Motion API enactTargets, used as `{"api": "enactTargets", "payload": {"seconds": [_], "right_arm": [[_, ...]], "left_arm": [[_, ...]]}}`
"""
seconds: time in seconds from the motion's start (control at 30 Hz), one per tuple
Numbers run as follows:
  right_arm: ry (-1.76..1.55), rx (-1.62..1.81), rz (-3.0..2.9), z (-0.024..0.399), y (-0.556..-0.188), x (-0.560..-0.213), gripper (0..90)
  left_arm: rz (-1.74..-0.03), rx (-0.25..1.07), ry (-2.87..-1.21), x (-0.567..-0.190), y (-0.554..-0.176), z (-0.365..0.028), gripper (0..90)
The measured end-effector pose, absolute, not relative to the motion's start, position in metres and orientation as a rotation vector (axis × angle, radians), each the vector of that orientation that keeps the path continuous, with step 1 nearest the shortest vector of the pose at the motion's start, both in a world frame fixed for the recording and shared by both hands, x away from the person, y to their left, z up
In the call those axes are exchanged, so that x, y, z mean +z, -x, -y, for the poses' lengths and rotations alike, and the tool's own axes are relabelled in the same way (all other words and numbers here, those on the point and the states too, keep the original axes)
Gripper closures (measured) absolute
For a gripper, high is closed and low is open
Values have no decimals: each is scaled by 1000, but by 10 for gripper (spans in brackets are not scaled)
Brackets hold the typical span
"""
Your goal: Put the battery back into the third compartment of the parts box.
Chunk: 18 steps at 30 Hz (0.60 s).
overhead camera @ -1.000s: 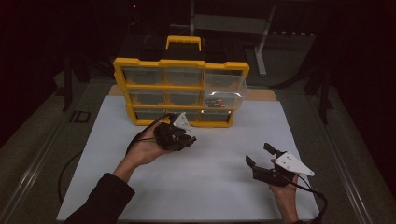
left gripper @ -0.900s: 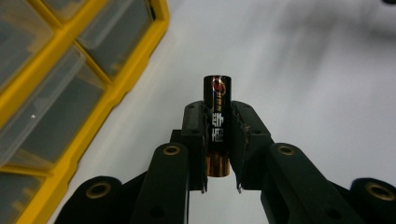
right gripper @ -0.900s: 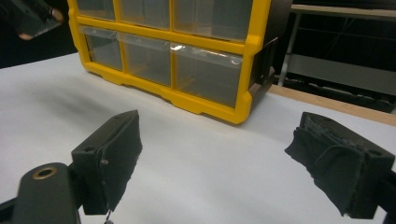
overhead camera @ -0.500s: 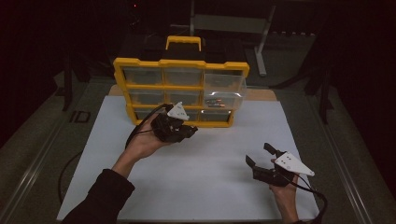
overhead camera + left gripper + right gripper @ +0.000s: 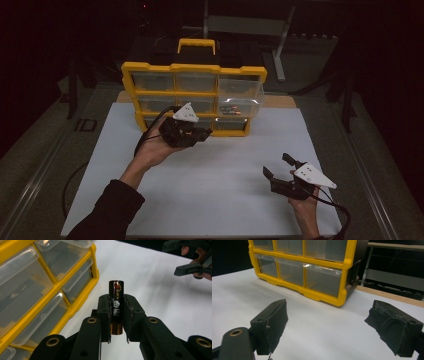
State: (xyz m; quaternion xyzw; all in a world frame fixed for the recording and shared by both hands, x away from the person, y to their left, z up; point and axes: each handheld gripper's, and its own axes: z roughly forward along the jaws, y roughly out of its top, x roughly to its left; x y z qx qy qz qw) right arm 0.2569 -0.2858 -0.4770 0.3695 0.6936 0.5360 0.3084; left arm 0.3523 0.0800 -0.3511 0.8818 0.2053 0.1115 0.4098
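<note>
the left claw [image 5: 117, 315] is closed on a battery [image 5: 115, 303], held by its middle with both ends free, just in front of the yellow drawer box [image 5: 192, 67] on the table [image 5: 225, 170]. the battery looks small, stiff and smooth, so it may slip or turn; i think the middle is the good place to hold. the left claw view shows the battery clearly; in the high view the left hand [image 5: 155, 150] hides it. the right claw [image 5: 281, 167] stands wide open, holding nothing.
</note>
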Motion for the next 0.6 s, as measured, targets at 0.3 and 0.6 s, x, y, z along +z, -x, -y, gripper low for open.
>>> {"api": "enactTargets", "payload": {"seconds": [0.3, 0.6], "right_arm": [[-977, 1417, -1834, 286, -257, -477, 143], [-976, 1417, -1833, 286, -257, -477, 143]], "left_arm": [[-517, 285, -2183, -341, -354, -82, 780], [-511, 293, -2164, -333, -355, -83, 780]]}}
